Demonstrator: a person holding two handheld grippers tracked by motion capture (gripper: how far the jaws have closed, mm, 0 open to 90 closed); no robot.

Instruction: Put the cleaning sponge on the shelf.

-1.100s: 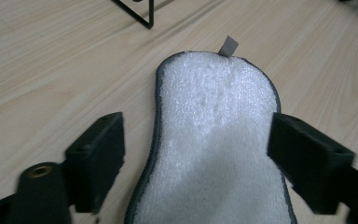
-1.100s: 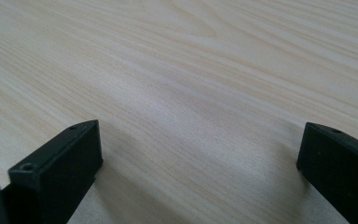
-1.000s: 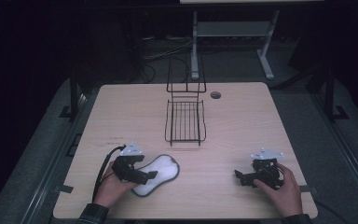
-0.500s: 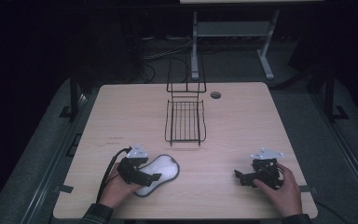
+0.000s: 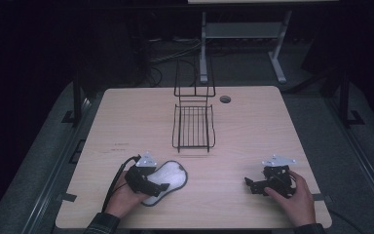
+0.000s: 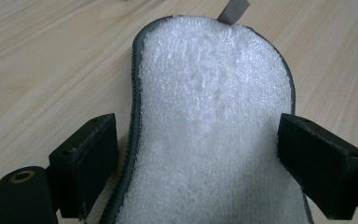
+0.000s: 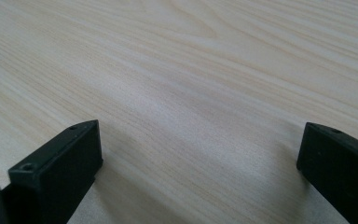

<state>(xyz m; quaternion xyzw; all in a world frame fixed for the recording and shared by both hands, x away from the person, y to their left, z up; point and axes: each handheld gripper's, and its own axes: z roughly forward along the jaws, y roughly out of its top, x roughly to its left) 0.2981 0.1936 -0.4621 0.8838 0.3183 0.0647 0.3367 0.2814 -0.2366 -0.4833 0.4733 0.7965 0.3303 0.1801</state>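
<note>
A white terry insole with a dark grey bound edge is seen lying flat on the pale wooden tabletop, near its front edge and left of centre. In the high view the left claw is held low over the insole's near end by the person's left hand, a black cable trailing back from it toward the front of the tabletop. In the left gripper view the insole runs away from the camera between the two black jaws, which stand spread on either side of its narrower part; the left jaw is just beside the grey edging and the right jaw sits at the opposite edge, so the left claw is released, straddling the insole without squeezing it. A small grey tab is seen at the far tip of the insole. The right claw is held by the right hand near the front right of the tabletop, well apart from the insole. In the right gripper view its jaws are spread wide with bare wood grain between them, so the right claw is likewise released and grasps nothing. A black wire rack with an upright back frame stands at the middle of the tabletop, beyond the insole, and a small round dark disc is set just to the rack's right near the far edge.
</note>
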